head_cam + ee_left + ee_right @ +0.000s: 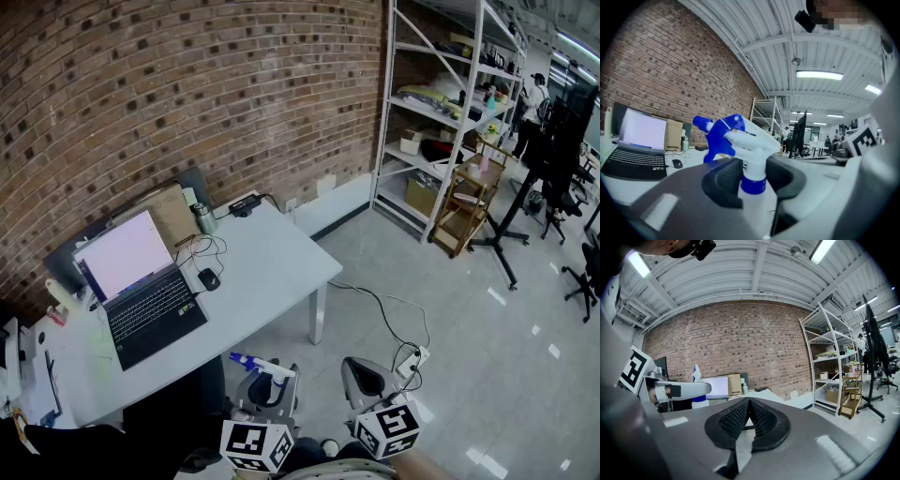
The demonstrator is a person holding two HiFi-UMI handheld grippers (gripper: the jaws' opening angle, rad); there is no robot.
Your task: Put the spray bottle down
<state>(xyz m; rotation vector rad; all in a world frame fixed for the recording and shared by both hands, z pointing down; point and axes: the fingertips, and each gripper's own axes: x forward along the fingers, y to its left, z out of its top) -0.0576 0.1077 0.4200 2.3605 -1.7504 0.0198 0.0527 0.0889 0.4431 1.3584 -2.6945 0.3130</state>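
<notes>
A white spray bottle [754, 140] with a blue trigger head and blue collar stands upright between the dark pads of my left gripper [752, 171], which is shut on its neck. In the head view the spray bottle [246, 360] and left gripper [270, 380] hang just off the front right corner of the white table [272, 253]. My right gripper [364, 375] is beside it on the right, over the floor. The right gripper [749, 403] is shut with its pads touching and nothing between them. From there the bottle [696, 373] shows at the left.
On the table sit an open laptop [141, 291], a mouse [207, 278], a small metal bottle [203, 217], cables and a cardboard box [169, 211]. A power strip [412, 361] and cord lie on the tiled floor. White shelving [441, 103] stands by the brick wall.
</notes>
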